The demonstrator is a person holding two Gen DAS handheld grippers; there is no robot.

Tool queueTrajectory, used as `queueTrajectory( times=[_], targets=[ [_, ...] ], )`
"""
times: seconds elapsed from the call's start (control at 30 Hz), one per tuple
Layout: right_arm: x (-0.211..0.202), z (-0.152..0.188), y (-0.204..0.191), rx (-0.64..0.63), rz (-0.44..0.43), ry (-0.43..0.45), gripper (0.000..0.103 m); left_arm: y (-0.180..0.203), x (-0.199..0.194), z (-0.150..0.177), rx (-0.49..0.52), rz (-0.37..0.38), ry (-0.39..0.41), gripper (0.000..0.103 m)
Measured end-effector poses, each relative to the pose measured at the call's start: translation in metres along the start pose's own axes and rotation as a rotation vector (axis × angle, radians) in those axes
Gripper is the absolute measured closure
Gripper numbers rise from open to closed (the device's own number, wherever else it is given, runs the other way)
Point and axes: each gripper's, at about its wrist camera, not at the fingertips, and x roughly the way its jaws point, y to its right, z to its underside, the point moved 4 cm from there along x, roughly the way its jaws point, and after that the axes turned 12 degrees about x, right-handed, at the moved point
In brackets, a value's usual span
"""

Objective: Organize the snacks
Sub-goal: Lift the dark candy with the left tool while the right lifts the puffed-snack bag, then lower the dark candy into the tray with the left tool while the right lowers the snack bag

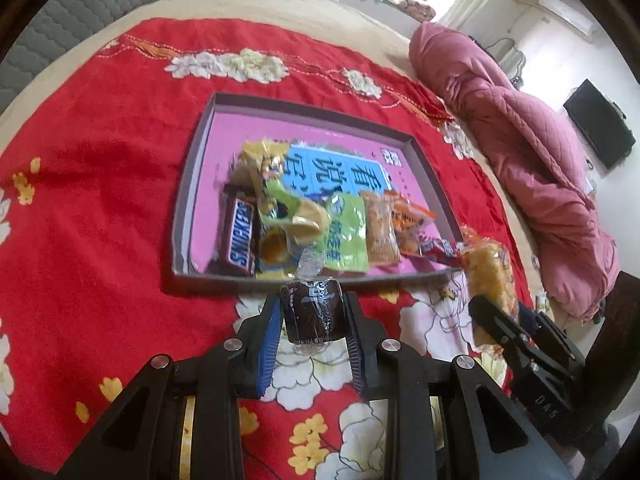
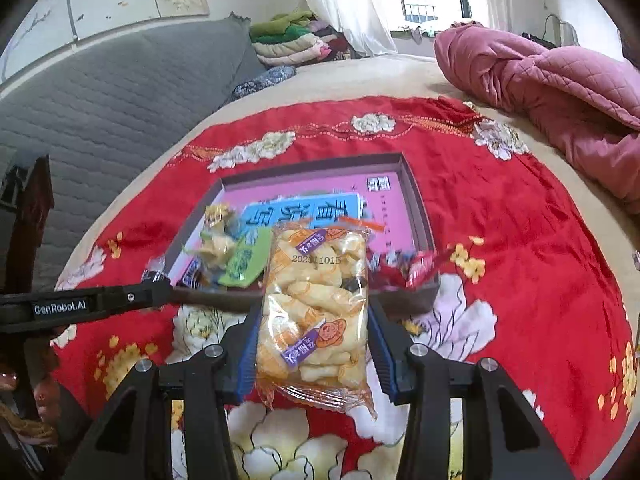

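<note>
A: What lies in the shallow box (image 1: 188,184)?

B: A Snickers bar (image 1: 239,232) at its left, a green packet (image 1: 347,236) in the middle, an orange packet (image 1: 378,232) beside that, and a red wrapper (image 2: 420,270) draped over its near right corner.

A: And the tongs?

B: The left gripper (image 1: 312,312) is clamped on a dark wrapped cake (image 1: 312,310), just short of the box's near wall. The right gripper (image 2: 312,320) pinches a clear bag of pale puffed snacks (image 2: 316,304), held above that same near wall.

A: Around the box?

B: A red floral cloth (image 1: 100,200) beneath it; a pink quilt (image 2: 560,92) well beyond its right side.
</note>
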Motion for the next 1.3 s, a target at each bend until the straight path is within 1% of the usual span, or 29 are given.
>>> queueTrajectory(
  times=[0.23,0.43,0.77,1.07,1.3],
  targets=[
    [0.000,-0.025,0.001,0.025,0.008,0.056,0.055,-0.019,-0.003,-0.014,-0.024,-0.018,0.032,0.072],
    [0.006,-0.038,-0.002,0.032,0.008,0.075,0.055,-0.035,-0.001,-0.026,-0.037,-0.045,0.048,0.072],
    [0.018,-0.047,-0.008,0.036,0.013,0.084,0.055,-0.048,0.015,-0.040,-0.029,-0.083,0.050,0.072],
    [0.027,-0.049,-0.006,0.040,0.031,0.076,0.055,-0.048,0.031,-0.046,-0.019,-0.082,0.042,0.072],
    [0.034,-0.050,-0.003,0.045,0.047,0.069,0.055,-0.048,0.040,-0.044,-0.017,-0.082,0.027,0.072]
  ],
)
